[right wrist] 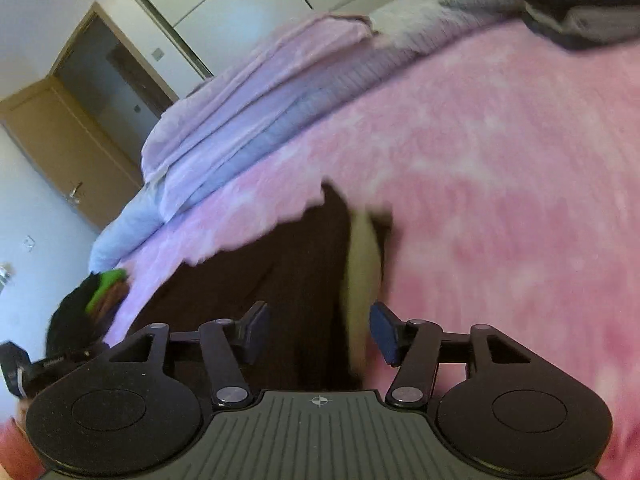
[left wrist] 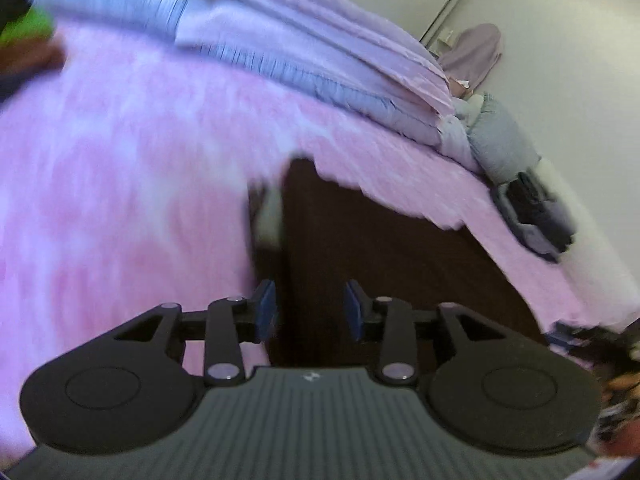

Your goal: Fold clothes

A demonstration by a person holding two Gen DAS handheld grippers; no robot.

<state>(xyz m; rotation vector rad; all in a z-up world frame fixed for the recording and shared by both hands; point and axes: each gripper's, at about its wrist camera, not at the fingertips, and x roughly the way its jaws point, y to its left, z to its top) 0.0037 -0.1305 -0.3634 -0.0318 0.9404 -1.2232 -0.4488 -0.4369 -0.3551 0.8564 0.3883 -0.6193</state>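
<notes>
A dark brown garment (left wrist: pixel 380 264) lies flat on the pink fuzzy blanket (left wrist: pixel 120 180), with a pale strip (left wrist: pixel 270 216) along its left edge. My left gripper (left wrist: pixel 310 314) hovers over that edge. It is open, its blue pads apart with nothing pinched between them. In the right wrist view the same dark garment (right wrist: pixel 280 280) shows a pale patch (right wrist: pixel 362 272) at its right edge. My right gripper (right wrist: pixel 320 334) stands open just above it, pads wide apart and holding nothing. Both views are blurred.
Folded lilac and blue quilts (left wrist: pixel 280 40) (right wrist: pixel 240 120) line the back of the bed. A green and brown clothes pile (right wrist: pixel 104 284) sits at one end, dark folded clothes (left wrist: pixel 536 216) and a grey pillow (left wrist: pixel 500 140) at the other. A wooden door (right wrist: pixel 80 128) stands beyond.
</notes>
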